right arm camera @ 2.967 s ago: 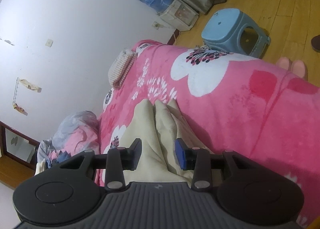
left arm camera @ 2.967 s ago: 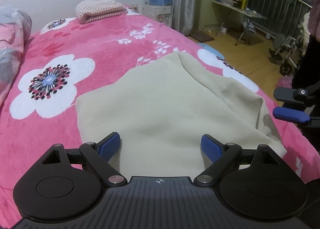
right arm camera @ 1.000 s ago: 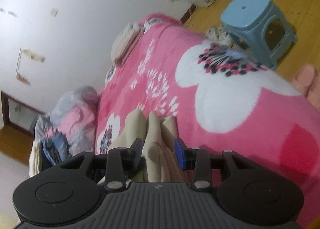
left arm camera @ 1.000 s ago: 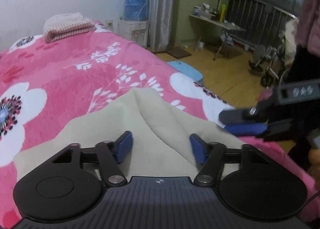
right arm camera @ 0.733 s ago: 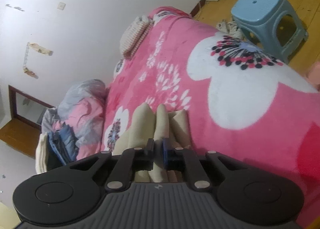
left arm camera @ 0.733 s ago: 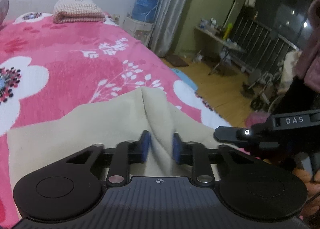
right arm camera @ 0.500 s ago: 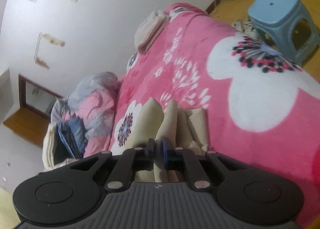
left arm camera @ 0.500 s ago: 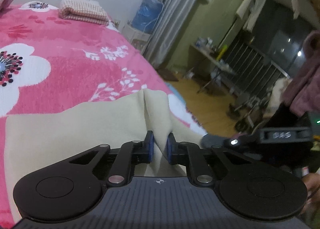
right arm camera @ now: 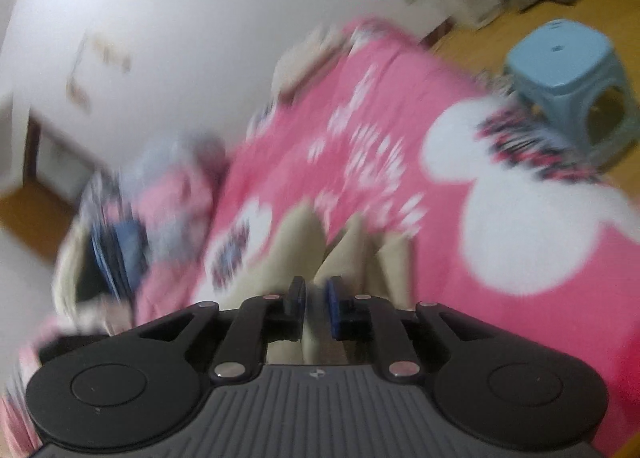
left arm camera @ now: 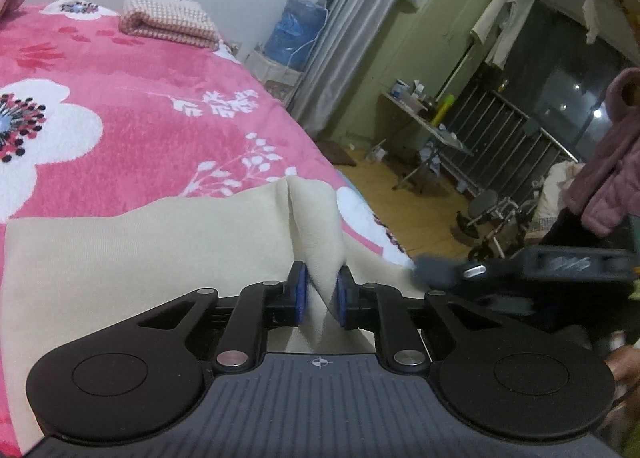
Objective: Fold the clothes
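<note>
Your left gripper (left arm camera: 319, 298) is clamped on a pinched ridge of the cream garment (left arm camera: 140, 242), which spreads ahead and to the left of its jaws over the pink floral blanket (left arm camera: 132, 114). Your right gripper (right arm camera: 316, 306), blurred, likewise pinches a cream fold. I judge a fold is under way: carry both held edges together, level and taut, then lay them squarely.

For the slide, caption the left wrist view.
Left gripper pinches a raised fold of the cream garment on the pink floral blanket.
</note>
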The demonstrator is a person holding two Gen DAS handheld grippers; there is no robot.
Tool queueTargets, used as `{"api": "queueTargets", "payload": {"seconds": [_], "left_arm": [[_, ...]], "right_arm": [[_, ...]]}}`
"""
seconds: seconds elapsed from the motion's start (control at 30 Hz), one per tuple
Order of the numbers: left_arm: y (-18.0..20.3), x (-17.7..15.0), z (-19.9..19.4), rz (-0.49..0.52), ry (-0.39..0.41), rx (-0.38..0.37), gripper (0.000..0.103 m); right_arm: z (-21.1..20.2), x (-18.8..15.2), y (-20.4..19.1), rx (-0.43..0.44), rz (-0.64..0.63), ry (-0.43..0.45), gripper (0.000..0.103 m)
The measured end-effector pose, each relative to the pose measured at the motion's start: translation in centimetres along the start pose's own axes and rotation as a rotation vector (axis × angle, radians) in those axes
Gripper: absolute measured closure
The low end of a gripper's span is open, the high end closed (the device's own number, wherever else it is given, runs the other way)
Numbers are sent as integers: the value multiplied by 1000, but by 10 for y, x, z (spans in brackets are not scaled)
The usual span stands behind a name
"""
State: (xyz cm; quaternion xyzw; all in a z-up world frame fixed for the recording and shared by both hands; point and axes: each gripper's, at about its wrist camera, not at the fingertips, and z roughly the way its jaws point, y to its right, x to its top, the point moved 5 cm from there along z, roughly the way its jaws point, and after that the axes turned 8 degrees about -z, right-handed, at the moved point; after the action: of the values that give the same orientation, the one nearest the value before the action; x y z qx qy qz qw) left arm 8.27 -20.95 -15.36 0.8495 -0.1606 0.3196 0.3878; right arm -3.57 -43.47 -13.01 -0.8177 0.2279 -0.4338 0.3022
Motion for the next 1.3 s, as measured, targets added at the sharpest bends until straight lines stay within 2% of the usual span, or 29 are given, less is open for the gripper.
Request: {"api": "queueTargets", "payload": {"seconds": [0.03, 0.13, 0.2, 0.33, 0.47, 0.67, 0.77, 0.9, 0.93, 1.07, 1.13, 1.2, 1.3], "left_arm": [[0, -1, 0, 4, 2, -1, 86], [1, -1, -2, 4, 0, -18, 82], [2, -1, -3, 8, -1, -26, 76], [6, -4, -3, 31, -6, -30, 70], [9, -5, -4, 41, -8, -32, 69], [10, -5, -4, 51, -11, -41, 65], [12, -6, -6, 61, -13, -49, 65], [15, -9, -7, 88, -20, -72, 64], [18, -10, -5, 103, -22, -68, 63], [28, -16, 3, 173, -32, -45, 54], [35, -20, 8, 228, -44, -39, 47], [40, -28, 14, 301, -59, -3, 44], [44, -37, 22, 389, -65, 65, 44]], "right_arm": [[-9, 1, 5, 0, 21, 10, 89], [-22, -12, 15, -12, 27, -51, 89], [-30, -22, 21, -20, 29, -95, 89], [-34, -31, 21, 50, 42, -93, 91], [-26, -35, -4, 89, -94, -142, 92], [0, -47, -19, -37, -317, -249, 92], [11, -55, -34, -115, -522, -309, 93], [13, -69, -58, -78, -716, -394, 93], [15, -71, -58, -75, -739, -413, 93], [24, -67, -47, -30, -696, -456, 94], [21, -68, -54, -29, -740, -460, 93], [17, -70, -61, -28, -789, -458, 93], [8, -67, -60, -22, -762, -428, 93]]}}
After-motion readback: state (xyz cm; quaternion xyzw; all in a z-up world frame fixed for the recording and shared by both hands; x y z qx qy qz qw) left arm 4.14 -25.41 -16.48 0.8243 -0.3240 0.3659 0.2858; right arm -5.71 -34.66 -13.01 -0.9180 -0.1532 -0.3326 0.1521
